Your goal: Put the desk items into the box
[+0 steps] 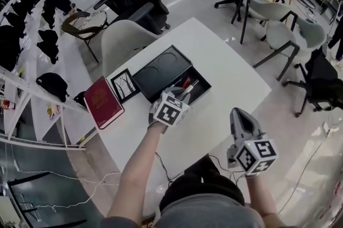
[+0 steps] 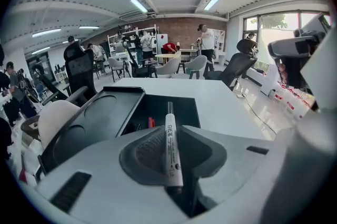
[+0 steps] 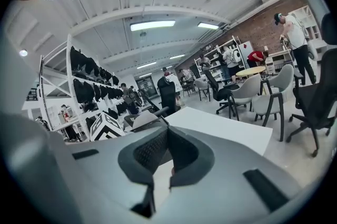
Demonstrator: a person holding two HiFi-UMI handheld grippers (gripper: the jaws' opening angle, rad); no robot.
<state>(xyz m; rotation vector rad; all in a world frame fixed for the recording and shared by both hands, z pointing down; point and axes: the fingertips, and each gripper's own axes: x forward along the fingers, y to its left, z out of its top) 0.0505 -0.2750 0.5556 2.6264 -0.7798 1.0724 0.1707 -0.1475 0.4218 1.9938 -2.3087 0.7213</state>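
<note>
We see our left gripper (image 1: 183,94) clamped on a white marker (image 2: 171,150), which lies lengthwise between the pads and pokes out past the tips. The gripper tilts down over the black box (image 1: 161,68) on the white table (image 1: 228,82), and the marker's dark end points into the open compartment at the box's right end. We cannot tell whether the marker touches the box. A red pen (image 2: 151,122) already lies in that compartment. The rest of the box is a black tray with two round hollows, both bare. Just left of the box lies a small black frame (image 1: 124,85) with a tree drawing, and left of that a red book (image 1: 104,101) at the table's edge. Our right gripper (image 3: 168,136) hangs well apart from the box, off the table's near right corner, its tips together with nothing between them
</note>
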